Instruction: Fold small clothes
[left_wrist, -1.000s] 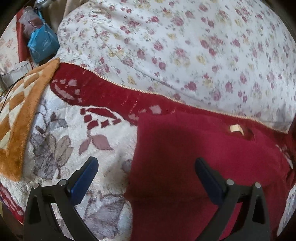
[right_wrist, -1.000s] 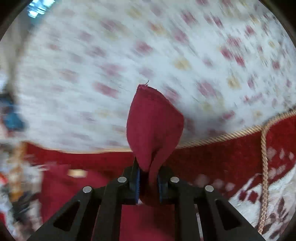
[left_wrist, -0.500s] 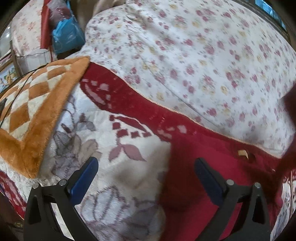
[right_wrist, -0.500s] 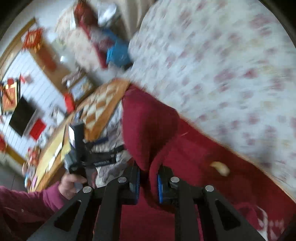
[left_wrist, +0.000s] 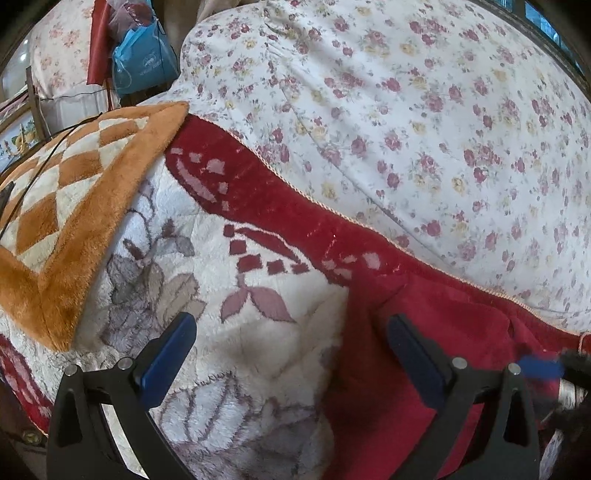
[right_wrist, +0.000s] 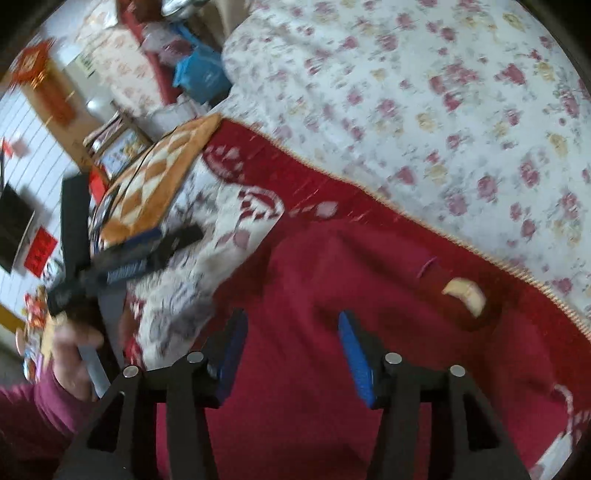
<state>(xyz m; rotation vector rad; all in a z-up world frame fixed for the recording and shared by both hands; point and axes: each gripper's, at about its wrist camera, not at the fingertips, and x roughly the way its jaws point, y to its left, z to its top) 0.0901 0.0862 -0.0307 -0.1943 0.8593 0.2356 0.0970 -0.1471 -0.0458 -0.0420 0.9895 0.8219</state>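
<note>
On the plush white-and-red blanket (left_wrist: 258, 332), below the rose-print quilt (left_wrist: 406, 129): a dark red garment (right_wrist: 332, 295), lying spread and fairly flat, a pale neck label (right_wrist: 467, 293) showing near its far edge. Right gripper (right_wrist: 291, 350) directly above the red cloth, blue pads parted, nothing between them; contact with the fabric not clear from this blurred view. Left gripper (left_wrist: 291, 362) wide open and empty, straddling the garment's left edge (left_wrist: 347, 350), one pad over the blanket's grey leaf pattern, the other over red cloth. Seen from the right wrist: the left tool held in a hand (right_wrist: 74, 354) with a maroon sleeve, off beyond the garment's left side. Orange checkered cushion (left_wrist: 66, 206) on the blanket's far left corner; blue bag (left_wrist: 142, 64) beyond it.
</note>
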